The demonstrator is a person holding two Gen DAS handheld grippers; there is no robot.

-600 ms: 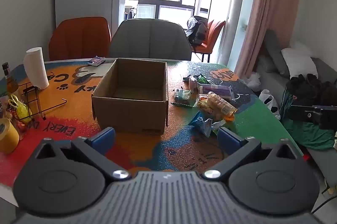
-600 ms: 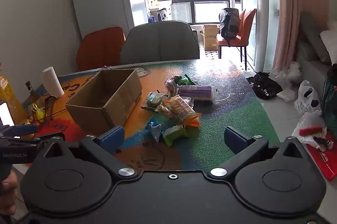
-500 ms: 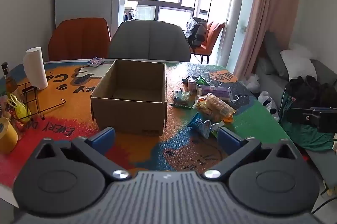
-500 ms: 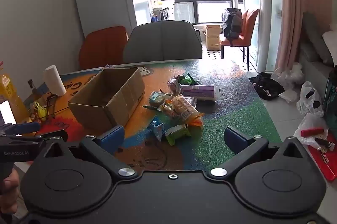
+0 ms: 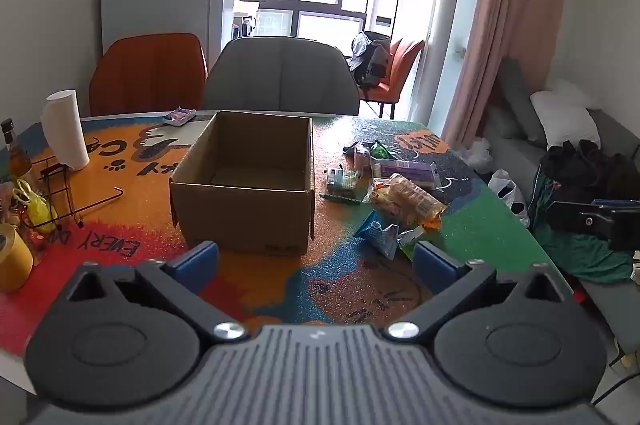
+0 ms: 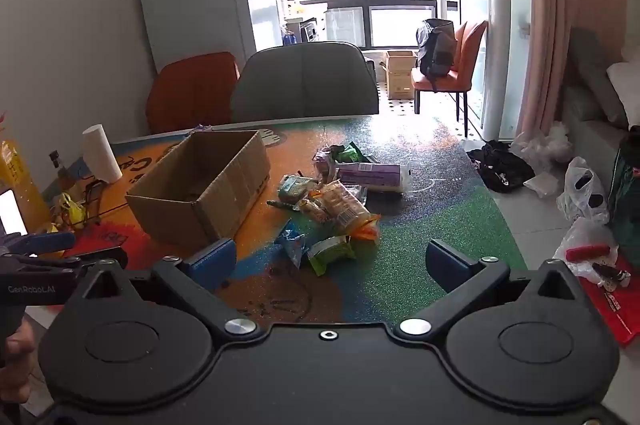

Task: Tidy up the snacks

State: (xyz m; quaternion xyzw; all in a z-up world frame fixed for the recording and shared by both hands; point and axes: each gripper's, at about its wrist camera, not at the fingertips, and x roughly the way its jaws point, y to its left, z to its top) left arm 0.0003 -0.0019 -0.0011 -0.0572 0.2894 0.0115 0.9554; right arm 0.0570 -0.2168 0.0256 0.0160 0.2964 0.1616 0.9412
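Left tool (image 5: 316,259): fingers held wide apart, nothing between them; poised over the near counter edge, in front of the cardboard box (image 5: 244,185).
Right tool (image 6: 330,259): fingers likewise spread and empty, aimed at the snack pile (image 6: 340,201).
Snacks: heaped loosely on the counter (image 6: 432,249) just right of the box, none seen inside it.
Handling: thin crinkly film packets, judged light, soft and slippery; the clear-wrapped biscuit pack (image 6: 346,205) is judged fragile, best pinched at a sealed end.
Nearest pieces: a blue pouch (image 6: 294,245) and a green packet (image 6: 330,253), flat and crumpled, graspable by a raised edge.
Box: stiff corrugated board, open-topped, rectangular.
Counter surface: glittery, brightly printed.
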